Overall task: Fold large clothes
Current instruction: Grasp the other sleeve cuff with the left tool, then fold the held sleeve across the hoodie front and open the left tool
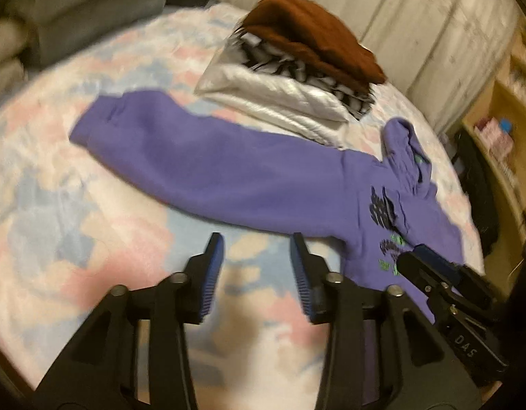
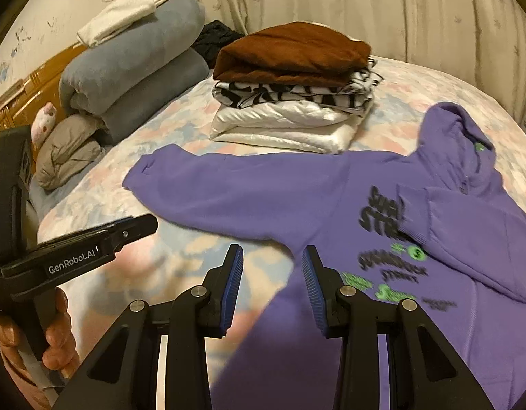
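While both sets of jaws stand apart with nothing between the blue pads, neither tool has hold of any cloth. The left gripper (image 1: 257,256) hangs over bare bedspread just short of the outstretched sleeve (image 1: 181,157), and the right gripper (image 2: 272,266) hovers at the near edge of the hoodie (image 2: 382,205), its right pad over purple fabric, its left over the spread. I judge they are lining up to pinch the sleeve or hem for a first fold.

Spread face up, the hoodie lies across the near half of the bed (image 2: 133,273), print showing, hood (image 2: 457,133) pointing away, one sleeve stretched toward the left; the other seems to lie across the chest, though blur makes that uncertain. That flat layout suits folding inward.

Behind it sits a stack (image 2: 293,92) of folded clothes, brown on top, zebra pattern and white below, likely the finished pile. Rolled grey blankets (image 2: 133,71) and a pillow crowd the wooden headboard (image 2: 20,95). Pale curtains (image 2: 365,7) hang beyond, and a bare hand (image 2: 58,338) grips the left tool's handle.
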Available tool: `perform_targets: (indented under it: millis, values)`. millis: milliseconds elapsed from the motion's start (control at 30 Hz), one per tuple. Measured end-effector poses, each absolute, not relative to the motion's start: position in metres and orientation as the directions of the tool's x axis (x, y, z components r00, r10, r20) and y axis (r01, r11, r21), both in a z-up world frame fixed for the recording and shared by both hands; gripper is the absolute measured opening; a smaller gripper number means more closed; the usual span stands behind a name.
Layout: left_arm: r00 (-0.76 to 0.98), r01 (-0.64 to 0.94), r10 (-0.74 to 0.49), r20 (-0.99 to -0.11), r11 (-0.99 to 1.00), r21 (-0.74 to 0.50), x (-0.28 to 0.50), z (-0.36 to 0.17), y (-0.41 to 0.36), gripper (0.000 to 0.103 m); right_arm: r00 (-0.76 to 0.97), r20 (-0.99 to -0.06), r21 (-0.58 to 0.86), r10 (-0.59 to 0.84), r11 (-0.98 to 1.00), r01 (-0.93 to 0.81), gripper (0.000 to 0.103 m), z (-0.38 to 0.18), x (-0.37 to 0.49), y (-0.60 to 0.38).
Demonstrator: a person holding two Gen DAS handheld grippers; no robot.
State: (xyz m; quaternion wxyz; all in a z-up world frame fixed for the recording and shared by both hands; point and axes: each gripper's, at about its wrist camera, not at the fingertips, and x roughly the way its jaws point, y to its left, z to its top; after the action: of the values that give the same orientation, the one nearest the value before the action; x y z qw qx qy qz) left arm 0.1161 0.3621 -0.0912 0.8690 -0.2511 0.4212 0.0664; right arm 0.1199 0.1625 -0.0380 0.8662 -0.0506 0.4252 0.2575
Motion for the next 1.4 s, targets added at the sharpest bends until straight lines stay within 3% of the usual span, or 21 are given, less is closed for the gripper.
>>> perform_targets:
  millis: [33,200,600,667,733,800,967,1100,1400]
  values:
    - [0.637,-0.336,-0.117,-0.762,0.847,-0.411,0.117,-0.099,0.372,0.052,0.507,-0.762,0.131,0.403,0.862,-0.489,0.035,-0.043,0.125,0.168]
    - [0.652,-0.387,-0.205,-0.730,0.738,-0.553,0.125,-0.142,0.427,0.054,0.489,-0.770,0.137,0.410,0.855,-0.500,0.014,-0.076,0.162,0.203]
    - [0.742,-0.488,-0.199,-0.640,0.494,-0.720,0.151,-0.197,0.525,0.054,0.418,-0.797,0.177,0.436,0.830,-0.529,0.012,-0.134,0.209,0.254]
    - [0.738,-0.507,-0.173,-0.653,0.497,-0.705,0.157,-0.197,0.529,0.045,0.400,-0.801,0.201,0.445,0.830,-0.521,0.012,-0.138,0.211,0.250]
    - [0.692,-0.557,-0.112,-0.714,0.546,-0.626,0.169,-0.192,0.524,0.014,0.394,-0.801,0.218,0.450,0.833,-0.508,0.012,-0.138,0.211,0.243]
    - [0.672,-0.567,-0.076,-0.737,0.587,-0.578,0.175,-0.184,0.515,0.006,0.391,-0.798,0.234,0.459,0.834,-0.500,0.012,-0.137,0.211,0.236]
    - [0.694,-0.530,0.039,-0.719,0.704,-0.473,0.177,-0.128,0.473,0.005,0.384,-0.783,0.289,0.489,0.833,-0.471,0.012,-0.122,0.205,0.203]
    - [0.749,-0.418,0.059,-0.660,0.815,-0.402,0.180,-0.064,0.412,0.005,0.395,-0.761,0.346,0.514,0.837,-0.424,0.012,-0.105,0.204,0.164]
    - [0.790,-0.165,-0.082,-0.607,0.926,-0.340,0.206,0.009,0.253,0.005,0.434,-0.715,0.456,0.548,0.836,-0.304,0.012,-0.074,0.200,0.048]
